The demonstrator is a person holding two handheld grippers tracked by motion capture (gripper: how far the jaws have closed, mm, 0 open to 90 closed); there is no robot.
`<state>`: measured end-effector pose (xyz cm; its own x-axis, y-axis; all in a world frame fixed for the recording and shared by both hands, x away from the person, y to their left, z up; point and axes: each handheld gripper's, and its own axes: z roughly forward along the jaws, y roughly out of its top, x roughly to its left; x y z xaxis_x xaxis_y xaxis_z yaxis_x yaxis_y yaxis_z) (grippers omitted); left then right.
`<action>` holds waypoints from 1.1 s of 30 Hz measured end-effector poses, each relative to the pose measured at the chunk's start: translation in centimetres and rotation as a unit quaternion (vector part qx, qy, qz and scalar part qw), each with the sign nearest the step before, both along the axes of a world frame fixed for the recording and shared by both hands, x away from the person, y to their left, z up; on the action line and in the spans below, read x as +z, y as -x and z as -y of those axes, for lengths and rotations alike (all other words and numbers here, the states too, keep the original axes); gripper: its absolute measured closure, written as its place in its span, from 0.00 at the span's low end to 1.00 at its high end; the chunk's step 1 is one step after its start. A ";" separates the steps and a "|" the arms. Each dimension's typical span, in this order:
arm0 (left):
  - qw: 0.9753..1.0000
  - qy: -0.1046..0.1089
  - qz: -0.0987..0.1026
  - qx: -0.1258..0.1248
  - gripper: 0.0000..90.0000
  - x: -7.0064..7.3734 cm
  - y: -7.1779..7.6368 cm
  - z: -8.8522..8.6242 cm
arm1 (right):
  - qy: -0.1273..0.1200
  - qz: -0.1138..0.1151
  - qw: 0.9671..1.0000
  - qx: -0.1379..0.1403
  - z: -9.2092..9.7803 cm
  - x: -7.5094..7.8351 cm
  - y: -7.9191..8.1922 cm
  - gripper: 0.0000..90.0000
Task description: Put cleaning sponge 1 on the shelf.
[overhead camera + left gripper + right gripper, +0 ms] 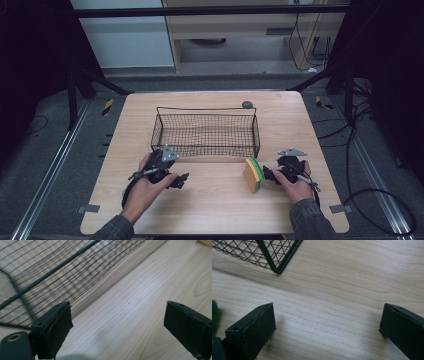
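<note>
Nearest, two sleeved forearms enter from the bottom edge of the high view, each hand carrying a gripper low over the wooden bench (215, 210).

The left gripper (184, 179) sits at the near left, just in front of the basket's near left corner. In the left gripper view its fingers (58, 328) stand wide apart, with bare wood between them and nothing held. The basket's mesh wall lies close ahead and to the left in that view.

The right gripper (267, 173) sits at the near right, pointing left toward the sponge (253, 174). In the right gripper view its fingers (254, 331) are likewise spread wide over bare bench, gripping nothing. A strip of the sponge's green face (215, 316) shows at the left edge of that view, outside the finger there.

The sponge stands on edge on the bench, yellow body with a green scouring layer, just left of the right gripper's tips; contact between them cannot be determined from the high view. It lies just in front of the basket's near right corner, outside it.

Farther back, the black wire basket (206, 147) rests at mid-bench, rectangular, with mesh walls.

Beyond it, a small dark round object (247, 104) sits at the bench's far edge.
</note>
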<state>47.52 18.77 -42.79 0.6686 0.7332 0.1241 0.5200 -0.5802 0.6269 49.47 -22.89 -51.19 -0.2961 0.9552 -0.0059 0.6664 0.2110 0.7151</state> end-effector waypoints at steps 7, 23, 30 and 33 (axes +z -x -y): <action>0.998 -0.060 -0.032 -0.004 0.09 3.3 -0.8 -3.0 | -0.002 -0.005 1.000 0.006 -0.2 0.1 0.0 0.00; 0.982 -0.097 -0.161 0.004 0.47 1.6 -0.4 -7.6 | -0.002 -0.006 1.000 0.012 -0.3 0.1 0.1 0.01; 0.977 -0.116 -0.178 0.005 0.56 -0.2 -0.8 -7.4 | 0.002 -0.006 1.000 0.017 -0.3 0.1 0.1 0.01; 0.977 -0.113 -0.180 0.009 0.61 -0.2 -0.9 -7.5 | 0.002 -0.007 1.000 0.016 -0.4 0.1 0.2 0.01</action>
